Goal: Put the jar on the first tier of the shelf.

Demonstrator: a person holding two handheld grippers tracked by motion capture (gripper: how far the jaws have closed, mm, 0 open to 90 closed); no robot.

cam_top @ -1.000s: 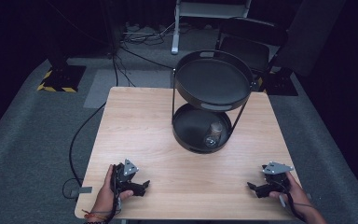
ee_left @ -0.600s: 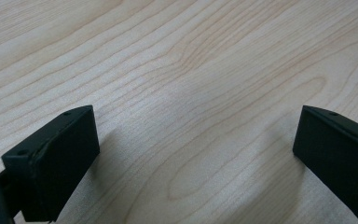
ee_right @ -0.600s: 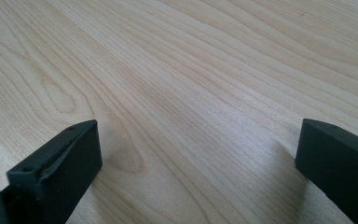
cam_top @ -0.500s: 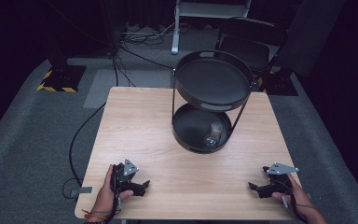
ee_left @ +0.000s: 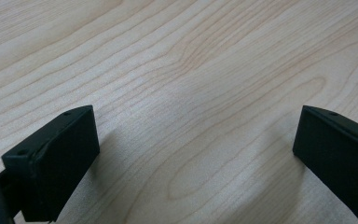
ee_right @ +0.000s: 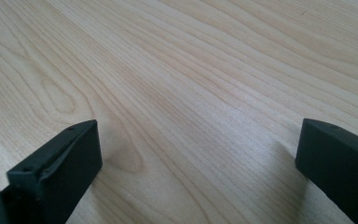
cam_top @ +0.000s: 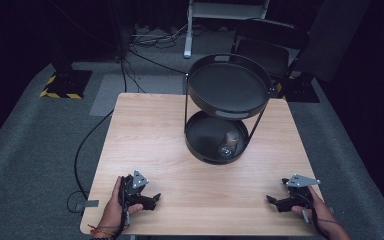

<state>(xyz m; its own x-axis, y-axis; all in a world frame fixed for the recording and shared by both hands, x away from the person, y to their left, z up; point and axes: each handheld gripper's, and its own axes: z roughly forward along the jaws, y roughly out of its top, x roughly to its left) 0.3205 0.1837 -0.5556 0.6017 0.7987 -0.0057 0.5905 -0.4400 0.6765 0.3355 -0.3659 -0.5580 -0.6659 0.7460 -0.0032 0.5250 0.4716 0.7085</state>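
Table [cam_top: 180,130] of pale wood fills mid-frame. At centre right stands a black two-tier tray stand [cam_top: 228,85]; a clear glass [cam_top: 228,144] lies on its lower tray. At lower left the left gripper [cam_top: 151,200], at lower right the right gripper [cam_top: 272,201], both wide apart and empty. Reaching under the upper tray could likely knock the stand or roll the glass.

A light wooden table [cam_top: 155,130] stands on grey carpet [cam_top: 35,150], bearing a black two-tier round tray stand [cam_top: 227,107] toward its far right, and both grippers rest low at its near edge.
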